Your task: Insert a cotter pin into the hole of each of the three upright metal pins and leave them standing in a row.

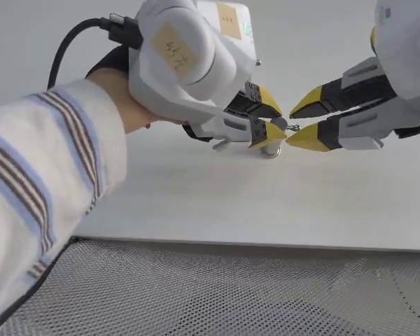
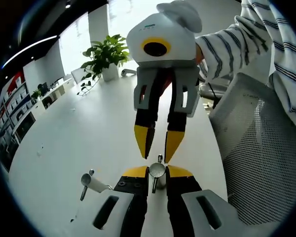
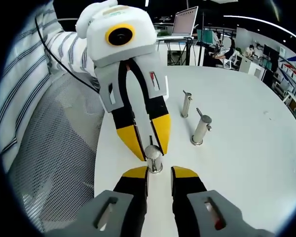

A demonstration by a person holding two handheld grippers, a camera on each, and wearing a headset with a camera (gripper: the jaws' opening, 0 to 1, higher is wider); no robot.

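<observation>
- The metal pin [image 3: 154,157] stands upright near the front edge of the bench [image 3: 237,148], with its long axis straight up. It's a shiny steel cylinder with a wider round cap.
- The cotter pin [image 1: 292,128], a thin bit of wire, sits right at the pin's top, pointing crosswise. I can't see if it's actually in the hole yet.
- The left gripper [image 1: 274,123] looks clamped on the pin, yellow fingers snug against both sides of the cap.
- The right gripper [image 2: 156,157] faces it tip to tip. Its fingers are a little apart around the wire, and I can't tell if they're pinching it.
- I reckon the push has to go sideways, from the right.
- The other two pins [image 3: 186,103] [image 3: 201,129] stand further back, each with something thin at the top.
</observation>
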